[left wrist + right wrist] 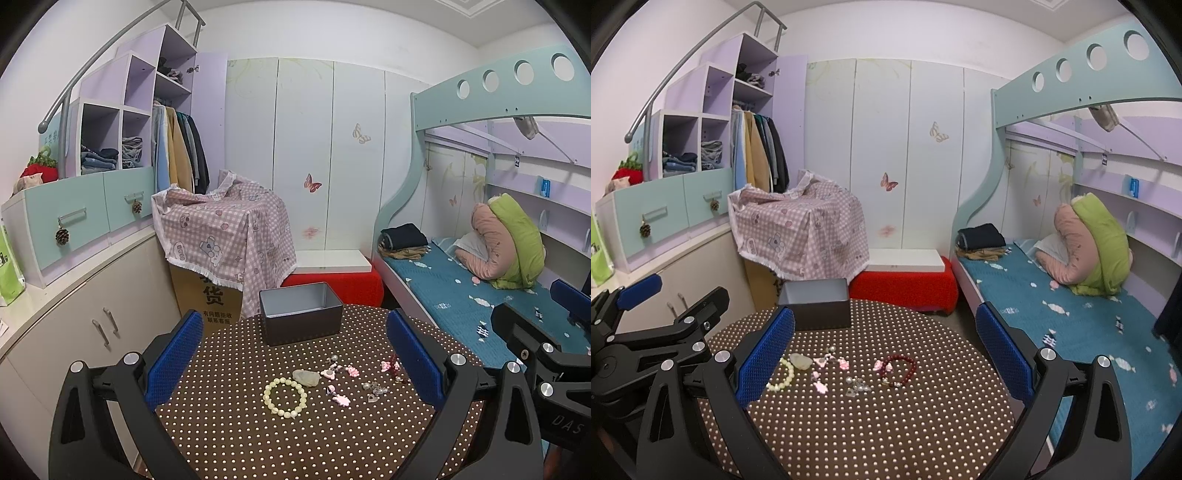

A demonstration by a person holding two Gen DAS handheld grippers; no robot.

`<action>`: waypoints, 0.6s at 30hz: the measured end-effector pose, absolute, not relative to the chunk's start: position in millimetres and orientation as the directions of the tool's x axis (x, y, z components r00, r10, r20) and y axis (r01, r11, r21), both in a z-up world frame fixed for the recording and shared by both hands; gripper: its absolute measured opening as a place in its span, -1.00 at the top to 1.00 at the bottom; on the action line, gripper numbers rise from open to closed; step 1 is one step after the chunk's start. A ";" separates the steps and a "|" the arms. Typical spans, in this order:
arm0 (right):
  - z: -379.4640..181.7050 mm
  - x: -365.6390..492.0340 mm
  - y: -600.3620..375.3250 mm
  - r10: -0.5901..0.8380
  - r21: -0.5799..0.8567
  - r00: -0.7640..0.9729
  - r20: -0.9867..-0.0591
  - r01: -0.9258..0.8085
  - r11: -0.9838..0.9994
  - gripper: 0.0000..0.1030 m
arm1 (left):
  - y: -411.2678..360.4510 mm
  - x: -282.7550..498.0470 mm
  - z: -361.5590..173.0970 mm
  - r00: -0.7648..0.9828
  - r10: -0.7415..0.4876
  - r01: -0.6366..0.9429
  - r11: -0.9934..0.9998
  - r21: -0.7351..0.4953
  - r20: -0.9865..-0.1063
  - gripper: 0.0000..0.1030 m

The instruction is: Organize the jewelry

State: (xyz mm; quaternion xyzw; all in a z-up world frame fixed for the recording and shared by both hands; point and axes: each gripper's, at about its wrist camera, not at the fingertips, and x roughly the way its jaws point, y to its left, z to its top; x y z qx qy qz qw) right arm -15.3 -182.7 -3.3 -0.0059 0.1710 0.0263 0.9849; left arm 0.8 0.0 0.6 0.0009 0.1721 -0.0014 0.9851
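Both grippers hang above the near edge of a round table covered in a brown cloth with cream dots. The left gripper has its blue pads spread wide and holds nothing. The right gripper stands likewise, jaws wide apart and empty.

Jewelry lies in a loose row across the middle of the table. From left to right:
- One cream bead bracelet, lying flat as a closed ring.
- One pale green stone, touching or just beside the bracelet's far side.
- Several small pink charms with pearl-like beads; the exact count cannot be told.
- One cluster of silver pieces with small pearls.
- One dark red bead bracelet, nearest the right edge, with a pink charm at its left side.

One open grey metal box stands at the far edge of the table, apart from the jewelry.

Room, left to right: cabinets with drawers and shelves, hanging clothes, a checked cloth draped over cartons, white wardrobe doors, a bunk bed with blue bedding.
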 end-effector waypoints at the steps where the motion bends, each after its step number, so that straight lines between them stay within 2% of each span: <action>1: -3.7 -15.3 -182.9 0.051 -0.002 0.940 -0.337 -0.054 0.999 -0.85 | 0.1 0.7 0.8 0.941 -0.003 0.003 1.000 0.001 -0.339 -0.87; 18: -5.5 -15.0 -179.1 0.052 0.001 0.939 -0.340 -0.055 0.999 -0.85 | -6.7 1.9 -4.7 0.940 -0.001 0.003 1.000 0.004 -0.341 -0.87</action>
